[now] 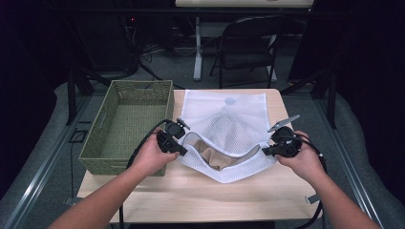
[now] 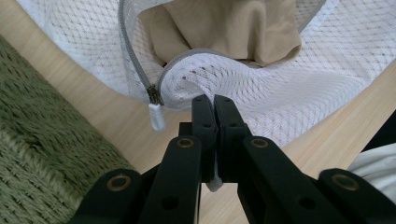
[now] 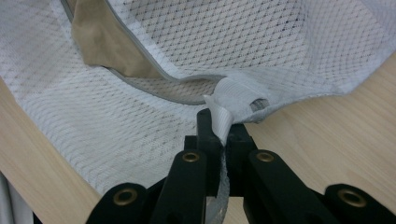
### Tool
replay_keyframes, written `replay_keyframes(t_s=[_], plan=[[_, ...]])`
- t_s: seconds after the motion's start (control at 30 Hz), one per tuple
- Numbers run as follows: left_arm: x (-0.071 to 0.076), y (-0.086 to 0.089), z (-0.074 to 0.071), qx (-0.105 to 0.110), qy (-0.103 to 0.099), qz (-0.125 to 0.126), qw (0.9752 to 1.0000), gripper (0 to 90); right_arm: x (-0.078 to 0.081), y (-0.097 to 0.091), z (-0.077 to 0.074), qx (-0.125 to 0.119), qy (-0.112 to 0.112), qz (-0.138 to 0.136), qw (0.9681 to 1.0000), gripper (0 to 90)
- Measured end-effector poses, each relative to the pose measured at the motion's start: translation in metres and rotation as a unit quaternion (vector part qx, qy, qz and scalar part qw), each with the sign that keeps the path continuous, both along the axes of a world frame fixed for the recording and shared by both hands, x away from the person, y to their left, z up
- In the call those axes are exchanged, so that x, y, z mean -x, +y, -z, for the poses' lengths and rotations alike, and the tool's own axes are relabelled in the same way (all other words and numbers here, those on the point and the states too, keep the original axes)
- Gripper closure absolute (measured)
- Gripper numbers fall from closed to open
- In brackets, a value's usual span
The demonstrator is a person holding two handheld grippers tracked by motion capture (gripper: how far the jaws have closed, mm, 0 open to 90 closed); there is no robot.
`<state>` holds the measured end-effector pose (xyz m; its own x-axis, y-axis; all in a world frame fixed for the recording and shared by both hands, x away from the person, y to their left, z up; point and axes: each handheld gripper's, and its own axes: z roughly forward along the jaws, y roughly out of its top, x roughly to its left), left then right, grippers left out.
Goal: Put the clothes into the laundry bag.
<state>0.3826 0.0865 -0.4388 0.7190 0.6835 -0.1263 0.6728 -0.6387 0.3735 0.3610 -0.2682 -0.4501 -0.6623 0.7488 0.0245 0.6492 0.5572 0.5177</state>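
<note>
A white mesh laundry bag (image 1: 224, 119) lies on the wooden table (image 1: 200, 195), its grey zipper open along the near edge. A tan cloth (image 1: 217, 160) sits inside, showing through the opening (image 2: 224, 28) (image 3: 100, 44). My left gripper (image 1: 180, 150) is shut on the bag's left corner (image 2: 212, 100), just beside the white zipper pull (image 2: 156, 116). My right gripper (image 1: 265, 150) is shut on a white elastic tab (image 3: 224, 112) at the bag's right corner. Both hands hold the opening stretched apart.
A green woven basket (image 1: 102, 138) stands empty on the table's left, touching my left hand's side. A folding chair (image 1: 248, 45) and desk legs stand beyond the table's far edge. Bare wood runs along the near side.
</note>
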Motion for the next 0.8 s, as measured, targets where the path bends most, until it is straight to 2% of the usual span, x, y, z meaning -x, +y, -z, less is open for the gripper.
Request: replay_keyframes(t_s=[0.27, 0.37, 0.4, 0.43, 0.8], plan=[[-0.009, -0.003, -0.007, -0.016, 0.007, 0.0, 0.9998, 88.5, -0.007, 0.003, -0.008, 0.024, 0.017, -0.004, 0.9996, 88.2], [-0.011, -0.003, -0.011, -0.021, 0.008, 0.0, 0.9997, 88.4, -0.01, 0.004, -0.011, 0.03, 0.015, -0.004, 0.9994, 88.2], [-0.012, -0.004, -0.012, -0.022, 0.004, 0.0, 0.9998, 88.5, -0.01, 0.005, -0.011, 0.025, 0.014, 0.001, 0.9996, 88.2], [-0.012, -0.004, -0.013, -0.024, 0.006, 0.0, 0.9997, 88.4, -0.012, 0.005, -0.013, 0.033, 0.015, -0.001, 0.9993, 88.2], [-0.021, 0.001, -0.025, -0.034, -0.001, -0.012, 0.9994, 88.5, -0.02, 0.004, -0.022, 0.049, 0.014, 0.007, 0.9987, 88.3]])
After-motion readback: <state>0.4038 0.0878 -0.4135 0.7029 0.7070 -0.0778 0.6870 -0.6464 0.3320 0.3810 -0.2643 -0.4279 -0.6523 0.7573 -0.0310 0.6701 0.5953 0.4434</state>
